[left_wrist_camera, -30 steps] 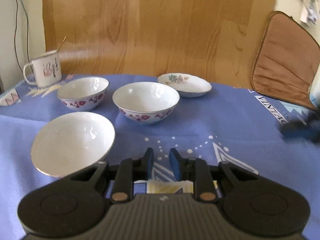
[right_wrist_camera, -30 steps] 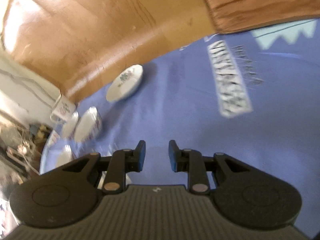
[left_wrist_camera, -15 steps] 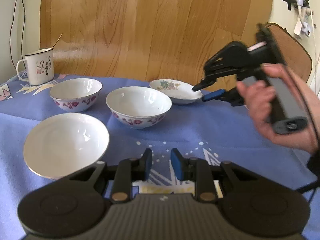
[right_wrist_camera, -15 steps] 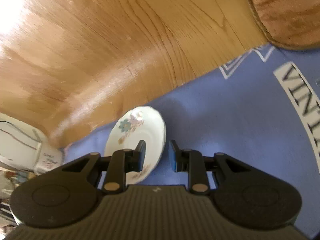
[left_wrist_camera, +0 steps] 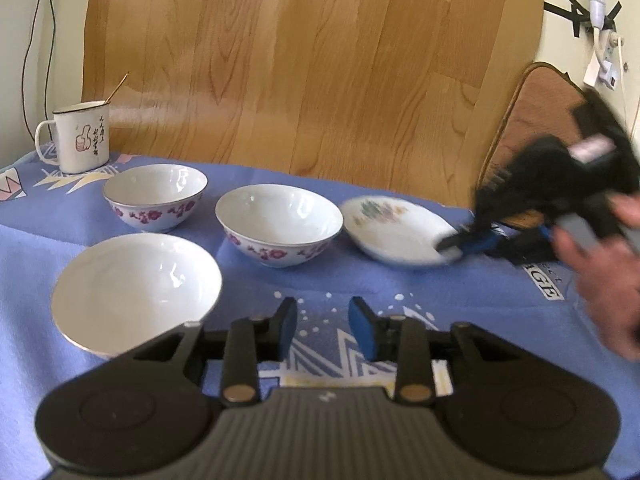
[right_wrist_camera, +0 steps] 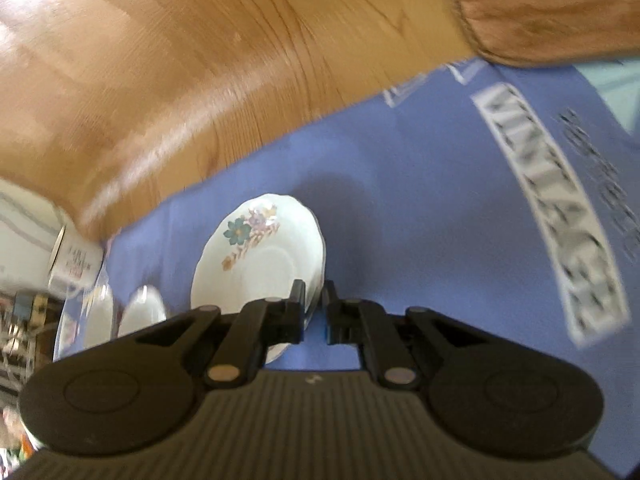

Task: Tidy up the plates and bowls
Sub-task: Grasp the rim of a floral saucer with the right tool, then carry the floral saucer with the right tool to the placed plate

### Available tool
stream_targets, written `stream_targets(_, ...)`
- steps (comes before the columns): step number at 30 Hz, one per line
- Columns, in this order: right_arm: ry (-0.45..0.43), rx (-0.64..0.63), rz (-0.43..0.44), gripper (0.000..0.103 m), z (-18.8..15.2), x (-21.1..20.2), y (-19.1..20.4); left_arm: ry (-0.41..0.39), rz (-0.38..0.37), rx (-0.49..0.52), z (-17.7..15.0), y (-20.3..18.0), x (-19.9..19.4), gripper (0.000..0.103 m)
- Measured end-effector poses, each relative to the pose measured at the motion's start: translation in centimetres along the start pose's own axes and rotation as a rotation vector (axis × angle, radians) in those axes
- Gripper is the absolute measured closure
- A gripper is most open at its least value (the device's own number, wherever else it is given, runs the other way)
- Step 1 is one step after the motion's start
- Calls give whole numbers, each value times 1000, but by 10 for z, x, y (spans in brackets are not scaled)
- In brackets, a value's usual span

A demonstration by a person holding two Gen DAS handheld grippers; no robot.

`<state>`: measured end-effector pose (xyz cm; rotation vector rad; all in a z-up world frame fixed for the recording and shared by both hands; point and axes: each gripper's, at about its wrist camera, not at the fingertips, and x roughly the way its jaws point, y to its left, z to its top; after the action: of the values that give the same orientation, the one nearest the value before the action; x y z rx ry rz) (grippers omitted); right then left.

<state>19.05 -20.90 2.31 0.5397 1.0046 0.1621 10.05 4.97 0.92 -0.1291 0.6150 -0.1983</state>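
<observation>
Three bowls [left_wrist_camera: 276, 222] sitting apart, nothing stacked yet. R gripper [right_wrist_camera: 314, 312] pinching plate [right_wrist_camera: 260, 256] rim; L gripper [left_wrist_camera: 322, 326] idling w/ jaws spread

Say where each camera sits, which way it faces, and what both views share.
Left wrist: on the left tool, low over the blue cloth, facing the bowls, the mug and the wooden panel; the right tool and its hand show.
Right wrist: on the right tool, rolled sideways, facing the floral plate.
Shared: plate, cloth, panel.

Probably a home: blue tablecloth [left_wrist_camera: 360, 280], enamel mug [left_wrist_camera: 82, 136], floral bowls [left_wrist_camera: 278, 224], seat cushion [left_wrist_camera: 528, 132].
</observation>
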Motion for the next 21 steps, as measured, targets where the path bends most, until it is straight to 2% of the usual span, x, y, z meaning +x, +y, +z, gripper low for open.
stream_targets(6,82,-73,37,92,-48,-42,-21,19,-74,-19,0,5,-7,54)
stream_targets(10,133,-111,81,92,-83,-61,-25,81,-164,-145,-7,15,-16,53)
stream_targets(13,160,-131,128,92,-105,-74,-29,110,-190,-161,-12,11,-27,53)
stream_targets(15,173,-152,152,92,-116,-79,-29,135,-173,-122,-12,3,-31,57)
stream_targets(17,180,-178,171,92,-125,-82,-27,192,-137,-74,-14,-7,-29,63)
stream_targets(19,176,-183,187,89,-128,-83,-29,202,-137,-54,-15,-13,-33,74)
stream_targets(20,163,-166,184,85,-127,-85,-33,218,-155,-57,-16,-14,-34,84)
stream_targets(21,147,-149,181,82,-126,-85,-36,234,-164,-64,-17,-15,-35,87)
